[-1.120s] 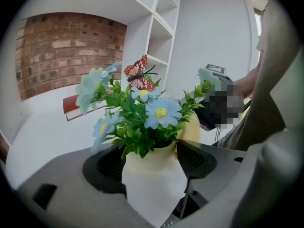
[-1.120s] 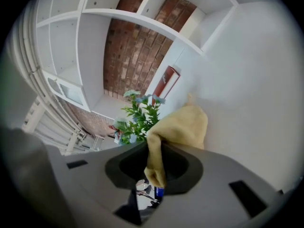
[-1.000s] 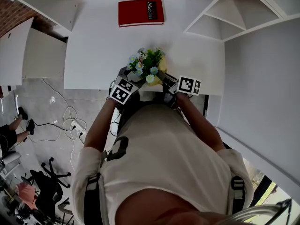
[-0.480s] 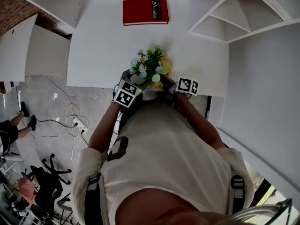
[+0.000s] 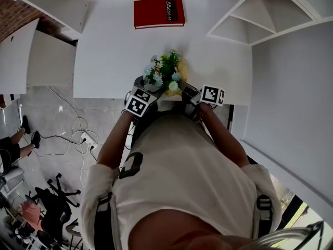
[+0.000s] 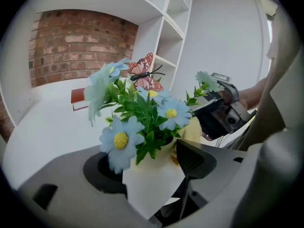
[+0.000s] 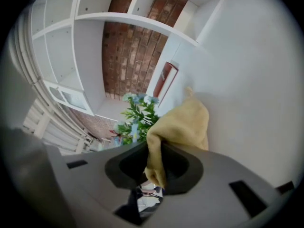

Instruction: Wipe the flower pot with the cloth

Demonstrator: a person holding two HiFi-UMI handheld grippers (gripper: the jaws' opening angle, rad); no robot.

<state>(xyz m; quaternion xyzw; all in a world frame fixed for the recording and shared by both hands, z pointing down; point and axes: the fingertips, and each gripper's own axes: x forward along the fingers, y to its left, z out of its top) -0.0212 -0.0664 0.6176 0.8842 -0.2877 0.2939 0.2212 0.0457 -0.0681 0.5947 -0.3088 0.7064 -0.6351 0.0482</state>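
White table (image 5: 104,46), white shelving (image 5: 260,14), red-brick wall (image 6: 76,42), grey floor (image 5: 47,113) with loose cables (image 5: 75,126), black chair (image 5: 54,204)

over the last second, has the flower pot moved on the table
No. In the head view the flower pot's flowers lie just as far below the red book, and as close to the table's near edge, as before.

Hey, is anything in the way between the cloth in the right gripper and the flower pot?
Nothing visible. The right gripper grips the yellow cloth, which lies close beside the white flower pot clamped in the left gripper. Only the flowers rise above them.
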